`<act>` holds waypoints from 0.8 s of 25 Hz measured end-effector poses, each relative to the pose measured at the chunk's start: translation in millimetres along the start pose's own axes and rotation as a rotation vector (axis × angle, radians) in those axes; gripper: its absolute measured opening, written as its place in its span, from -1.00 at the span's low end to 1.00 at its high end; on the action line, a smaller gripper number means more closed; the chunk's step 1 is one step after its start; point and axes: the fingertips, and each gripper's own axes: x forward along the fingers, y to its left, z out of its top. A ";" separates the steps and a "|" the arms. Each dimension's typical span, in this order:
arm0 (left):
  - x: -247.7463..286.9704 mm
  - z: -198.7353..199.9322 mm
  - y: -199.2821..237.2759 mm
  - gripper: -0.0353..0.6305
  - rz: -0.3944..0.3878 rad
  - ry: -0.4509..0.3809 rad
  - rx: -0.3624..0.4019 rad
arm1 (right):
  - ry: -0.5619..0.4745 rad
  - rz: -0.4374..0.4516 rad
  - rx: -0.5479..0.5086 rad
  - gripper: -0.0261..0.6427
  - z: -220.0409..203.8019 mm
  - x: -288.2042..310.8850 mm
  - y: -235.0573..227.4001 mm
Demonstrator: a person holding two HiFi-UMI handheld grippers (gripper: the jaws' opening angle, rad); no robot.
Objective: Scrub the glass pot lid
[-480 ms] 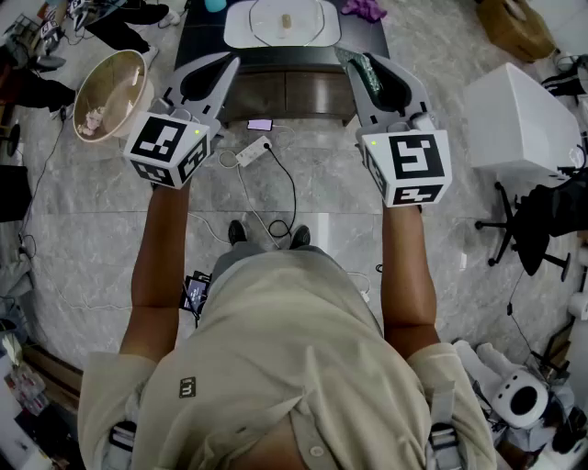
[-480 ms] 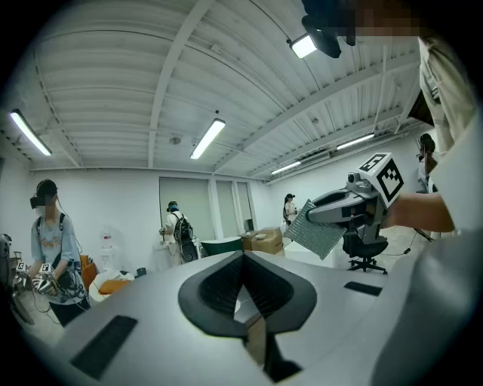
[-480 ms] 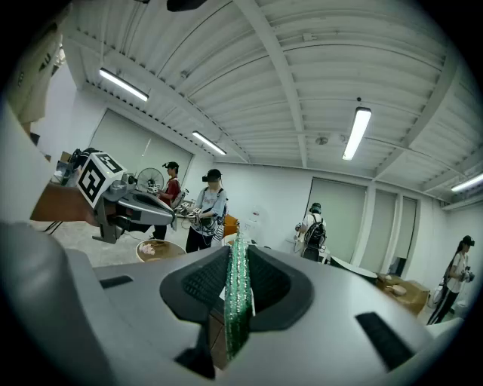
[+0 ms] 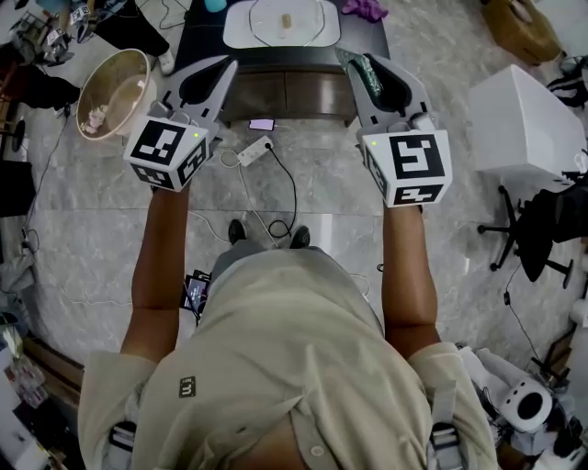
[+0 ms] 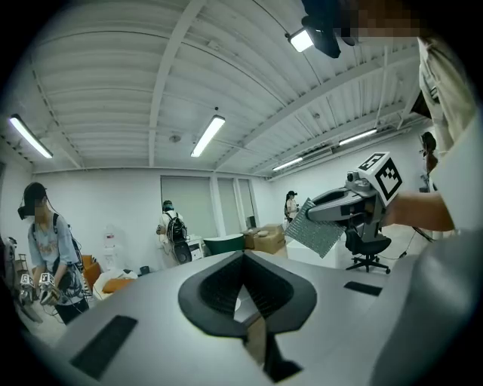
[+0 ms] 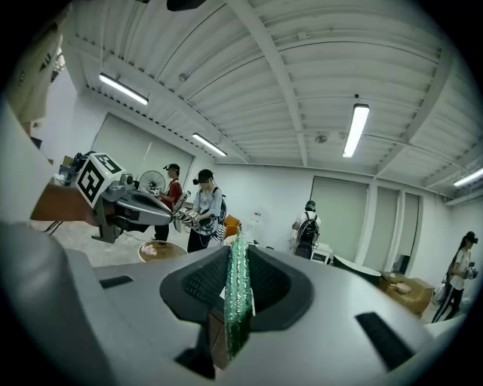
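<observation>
Both grippers are held up in the air in front of the person, pointing toward a dark table (image 4: 276,64). On the table lies a white tray (image 4: 241,23) holding a round clear lid (image 4: 299,23) with a small knob. My right gripper (image 4: 356,61) is shut on a green scouring pad (image 4: 367,72); the pad stands edge-on between the jaws (image 6: 237,301). My left gripper (image 4: 223,66) is shut with nothing in it, and its black pads (image 5: 219,286) meet. From the left gripper view I see the right gripper (image 5: 332,211) and its pad (image 5: 313,230).
A tan bowl (image 4: 115,92) with pinkish scraps stands on the floor at left. A power strip (image 4: 253,150) and cables lie on the marble floor. A white box (image 4: 524,119) and an office chair (image 4: 542,229) are at right. A purple cloth (image 4: 365,9) lies on the table. Several people stand around the room.
Both grippers stay where they were. The head view has shifted only slightly, and things at the picture's edges have moved a little.
</observation>
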 end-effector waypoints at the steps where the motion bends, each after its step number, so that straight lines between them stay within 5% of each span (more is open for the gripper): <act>1: 0.1 1.0 -2.4 -0.85 0.003 0.002 0.002 | -0.002 0.003 0.002 -0.68 -0.6 -1.9 -1.7; 20: 21.2 -12.4 8.0 -0.85 0.046 0.030 -0.007 | -0.035 0.038 0.095 -0.67 -22.4 20.0 -27.0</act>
